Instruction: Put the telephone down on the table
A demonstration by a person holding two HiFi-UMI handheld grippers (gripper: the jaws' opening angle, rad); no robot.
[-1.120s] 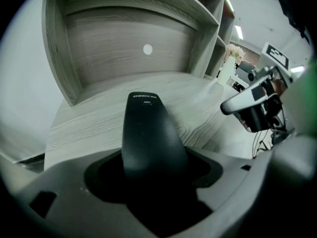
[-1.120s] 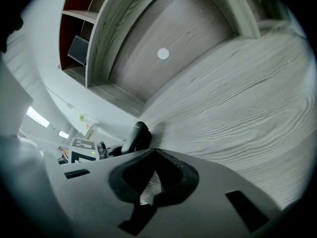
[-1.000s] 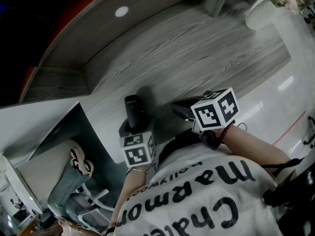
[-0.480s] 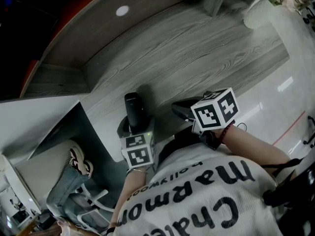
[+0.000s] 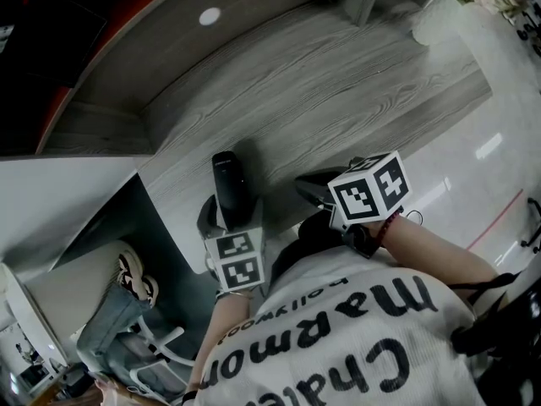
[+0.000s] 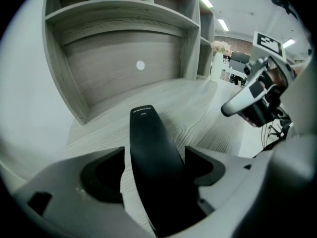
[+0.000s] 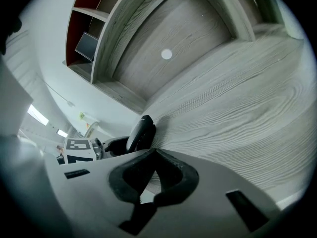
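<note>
The black telephone handset [image 5: 227,183] lies lengthwise on the grey wood table [image 5: 338,91], its near end between the jaws of my left gripper [image 5: 228,216]. In the left gripper view the telephone [image 6: 148,143] runs up the middle, with a gap to each pad of the left gripper [image 6: 153,156]. These jaws have just been opening and stand open around it. My right gripper [image 5: 309,189] hovers at the table's front edge, right of the telephone, with its tips together and nothing in them [image 7: 153,155]. The right gripper view shows the telephone [image 7: 140,132] to the left.
A shelf unit with a curved back panel and a white round disc [image 5: 209,15] stands behind the table. A white vase with flowers [image 5: 456,11] is at the far right. Below the table's left end are a chair and a shoe [image 5: 135,279].
The left gripper's jaws have spread wider around the telephone and the gripper has rolled slightly. The right gripper has stayed in place.
</note>
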